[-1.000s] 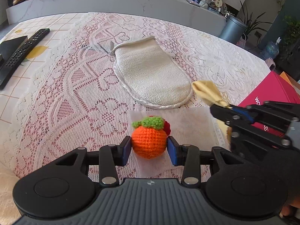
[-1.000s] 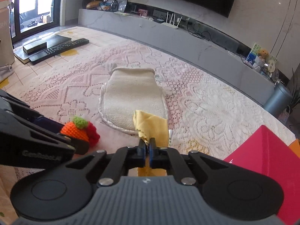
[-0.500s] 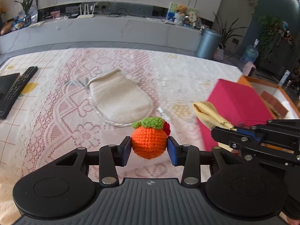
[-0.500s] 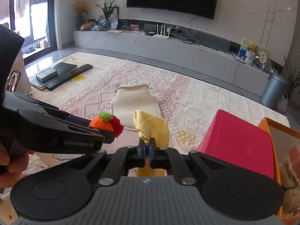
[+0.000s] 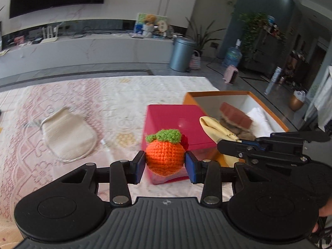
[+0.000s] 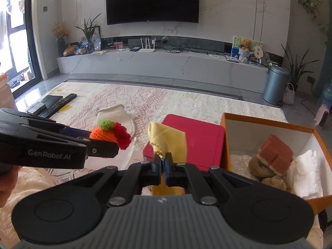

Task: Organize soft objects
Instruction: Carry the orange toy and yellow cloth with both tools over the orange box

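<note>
My left gripper [image 5: 165, 164] is shut on an orange crocheted ball [image 5: 165, 158] with a green leaf and a red tuft, held in the air above the lace cloth. My right gripper [image 6: 162, 161] is shut on a yellow cloth [image 6: 168, 138], which stands up from the pads. In the left wrist view the yellow cloth [image 5: 217, 127] sits just right of the ball. An orange box [image 6: 269, 122] with white walls lies to the right and holds several soft things. A cream mitt [image 5: 68, 133] lies flat on the lace cloth at the left.
A red box lid [image 6: 197, 139] lies on the table between the grippers and the orange box. Remote controls [image 6: 60, 104] and a dark case rest at the far left. Beyond the table stand a grey bin [image 6: 275, 84] and a long white cabinet under a television.
Both grippers have risen and swung right with their loads. The mitt has slid off to the left, and the red lid and orange box have come into view.
</note>
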`<state>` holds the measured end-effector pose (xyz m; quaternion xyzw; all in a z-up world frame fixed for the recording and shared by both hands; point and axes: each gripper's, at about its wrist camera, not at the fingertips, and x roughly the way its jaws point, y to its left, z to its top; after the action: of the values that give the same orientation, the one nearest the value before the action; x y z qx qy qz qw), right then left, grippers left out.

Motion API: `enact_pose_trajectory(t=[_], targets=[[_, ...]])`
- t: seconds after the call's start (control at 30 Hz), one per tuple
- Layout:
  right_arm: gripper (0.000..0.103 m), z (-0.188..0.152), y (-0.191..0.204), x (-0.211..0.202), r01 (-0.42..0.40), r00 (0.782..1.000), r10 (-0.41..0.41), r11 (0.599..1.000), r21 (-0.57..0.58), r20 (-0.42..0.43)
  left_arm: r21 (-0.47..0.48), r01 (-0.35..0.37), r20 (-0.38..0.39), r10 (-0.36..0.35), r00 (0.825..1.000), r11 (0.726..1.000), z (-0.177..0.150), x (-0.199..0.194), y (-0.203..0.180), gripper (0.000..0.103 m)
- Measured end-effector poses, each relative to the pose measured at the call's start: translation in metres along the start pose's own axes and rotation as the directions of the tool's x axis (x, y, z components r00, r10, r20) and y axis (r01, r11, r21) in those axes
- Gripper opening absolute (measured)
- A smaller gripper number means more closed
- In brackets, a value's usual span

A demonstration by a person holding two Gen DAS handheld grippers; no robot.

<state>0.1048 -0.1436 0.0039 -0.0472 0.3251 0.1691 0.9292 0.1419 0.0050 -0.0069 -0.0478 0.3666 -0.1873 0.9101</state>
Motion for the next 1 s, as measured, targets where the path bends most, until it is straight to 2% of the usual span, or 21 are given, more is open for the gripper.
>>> enact_pose_trajectory(t=[0.23, 0.37, 0.57, 0.7, 0.83, 0.93, 1.0], targets=[[0.0, 0.006, -0.055, -0.021, 0.034, 0.999, -0.032, 0.998, 0.048, -0.035, 0.054, 0.115, -0.058, -0.111, 0.992, 0.992, 0.02, 0.026, -0.035, 0.046], [0.0, 0.016, -0.092, -0.029, 0.079, 0.996, -0.076, 0.994, 0.073, -0.054, 0.09, 0.14, -0.077, -0.133, 0.988, 0.986, 0.035, 0.041, -0.052, 0.046], [0.001, 0.022, -0.158, -0.026, 0.131, 0.986, -0.108, 0.973, 0.191, -0.129, 0.115, 0.205, -0.138, -0.189, 0.972, 0.972, 0.055, 0.07, -0.075, 0.046], [0.001, 0.015, -0.19, -0.013, 0.065, 0.979, -0.001, 0.95, 0.306, -0.206, 0.14, 0.249, -0.218, -0.216, 0.952, 0.958, 0.06, 0.096, -0.093, 0.046], [0.001, 0.012, -0.194, 0.009, 0.005, 0.964, 0.09, 0.935, 0.356, -0.249, 0.235, 0.239, -0.28, -0.17, 0.945, 0.942, 0.061, 0.119, -0.112, 0.046], [0.001, 0.01, -0.194, 0.032, -0.029, 0.941, 0.154, 0.923, 0.384, -0.3, 0.313, 0.25, -0.324, -0.144, 0.935, 0.916, 0.061, 0.127, -0.121, 0.046], [0.001, 0.007, -0.198, 0.049, -0.044, 0.919, 0.199, 0.91, 0.412, -0.342, 0.351, 0.235, -0.337, -0.112, 0.935, 0.906, 0.062, 0.132, -0.123, 0.046]])
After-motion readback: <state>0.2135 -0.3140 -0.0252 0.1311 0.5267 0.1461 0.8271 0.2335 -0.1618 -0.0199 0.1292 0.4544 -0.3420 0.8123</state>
